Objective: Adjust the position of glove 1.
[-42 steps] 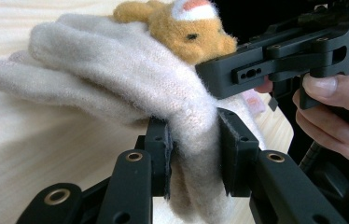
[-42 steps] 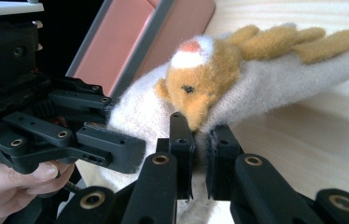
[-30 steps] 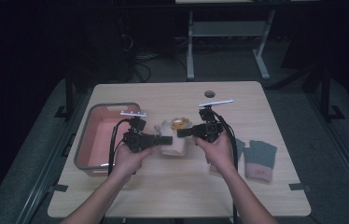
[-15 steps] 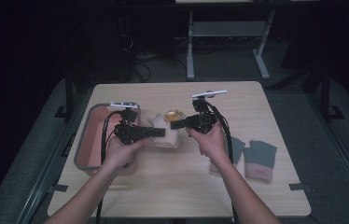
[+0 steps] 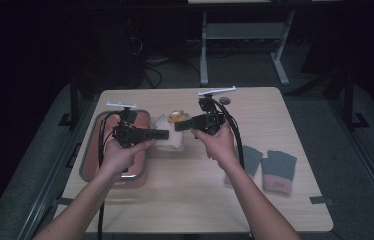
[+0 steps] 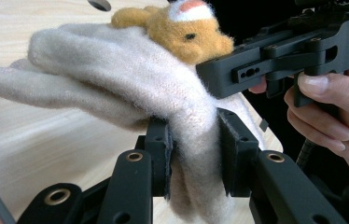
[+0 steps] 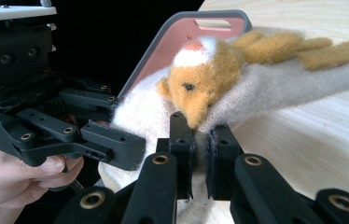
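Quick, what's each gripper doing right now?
Left gripper: closed on the cream glove.
Right gripper: closed on the same glove's edge, by the orange animal patch.

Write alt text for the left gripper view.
The left gripper's black jaws pinch a fuzzy cream glove held above a wooden table. An orange felt animal head sits on the glove, and the right gripper, in a hand, grips its far edge.

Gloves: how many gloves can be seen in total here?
3. One cream glove with an orange animal face is held between both grippers, above the table. Two grey gloves lie flat at the table's right side. More may be hidden.
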